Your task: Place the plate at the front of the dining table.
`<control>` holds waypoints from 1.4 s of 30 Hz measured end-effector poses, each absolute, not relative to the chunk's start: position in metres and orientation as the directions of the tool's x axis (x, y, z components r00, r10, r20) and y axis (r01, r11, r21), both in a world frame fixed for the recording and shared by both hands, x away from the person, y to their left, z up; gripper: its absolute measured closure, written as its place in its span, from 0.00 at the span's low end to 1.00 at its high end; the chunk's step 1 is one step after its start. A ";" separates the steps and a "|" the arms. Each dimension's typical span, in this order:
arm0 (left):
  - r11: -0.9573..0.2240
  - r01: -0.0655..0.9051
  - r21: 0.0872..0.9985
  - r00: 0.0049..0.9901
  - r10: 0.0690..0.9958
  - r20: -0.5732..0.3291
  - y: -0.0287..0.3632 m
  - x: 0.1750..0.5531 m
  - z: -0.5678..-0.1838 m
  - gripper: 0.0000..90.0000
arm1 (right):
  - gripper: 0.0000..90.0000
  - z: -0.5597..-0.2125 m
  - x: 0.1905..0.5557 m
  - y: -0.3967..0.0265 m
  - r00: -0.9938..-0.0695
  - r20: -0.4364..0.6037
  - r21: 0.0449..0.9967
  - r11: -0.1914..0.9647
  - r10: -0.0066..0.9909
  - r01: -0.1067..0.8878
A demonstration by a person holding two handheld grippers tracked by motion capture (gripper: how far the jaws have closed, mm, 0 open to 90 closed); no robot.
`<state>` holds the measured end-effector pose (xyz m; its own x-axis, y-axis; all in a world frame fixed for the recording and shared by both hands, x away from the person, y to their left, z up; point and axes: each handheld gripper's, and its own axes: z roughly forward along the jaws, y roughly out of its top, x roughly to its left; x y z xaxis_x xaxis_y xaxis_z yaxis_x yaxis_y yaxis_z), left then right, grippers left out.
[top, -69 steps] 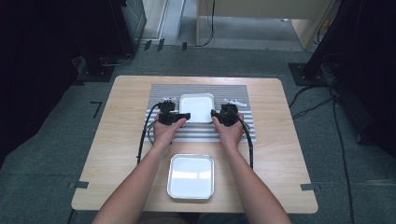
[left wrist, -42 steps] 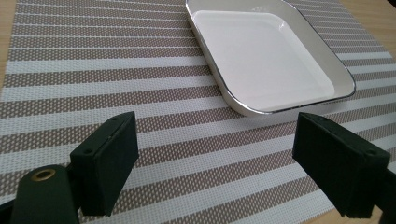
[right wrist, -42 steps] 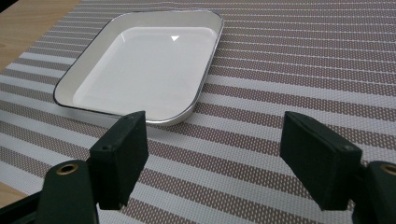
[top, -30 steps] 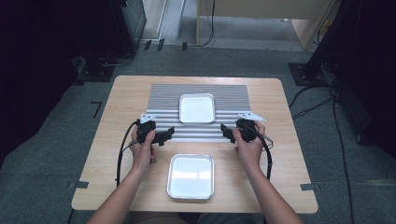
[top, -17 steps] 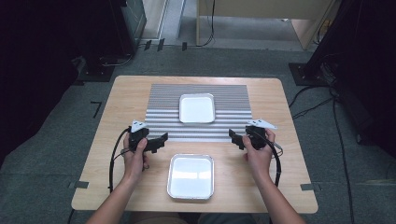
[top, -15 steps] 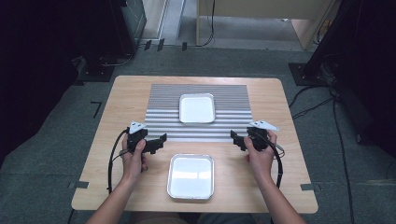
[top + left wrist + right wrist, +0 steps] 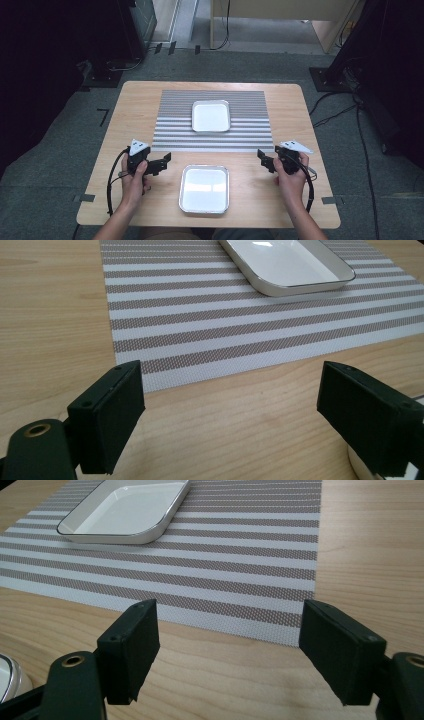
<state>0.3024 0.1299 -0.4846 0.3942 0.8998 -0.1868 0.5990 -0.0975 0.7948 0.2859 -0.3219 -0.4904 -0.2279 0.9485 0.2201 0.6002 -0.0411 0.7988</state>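
both grippers pulled back off the far white tray (image 7: 211, 116), left sitting on the striped mat (image 7: 175, 135), left gripper (image 7: 162, 163) and right gripper (image 7: 263, 159) jaws spread empty, now flanking near tray (image 7: 204, 189), likely next pickup

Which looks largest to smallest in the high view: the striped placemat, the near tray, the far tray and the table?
1. Table
2. Striped placemat
3. Near tray
4. Far tray

The near tray looks bigger than the far tray, but it lies closer to the camera, so their true order is unsure.
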 end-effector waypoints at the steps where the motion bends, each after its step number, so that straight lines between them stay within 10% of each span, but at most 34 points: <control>1: -0.098 0.599 0.795 0.393 0.901 -0.185 0.131 0.301 -0.485 0.13 | 0.27 -0.490 0.283 -0.324 -0.225 0.222 0.798 -0.044 0.949 0.600; 42: -0.054 0.643 0.764 0.235 0.963 -0.129 0.241 0.227 -0.512 0.13 | 0.28 -0.515 0.199 -0.410 -0.089 0.176 0.778 -0.083 0.980 0.622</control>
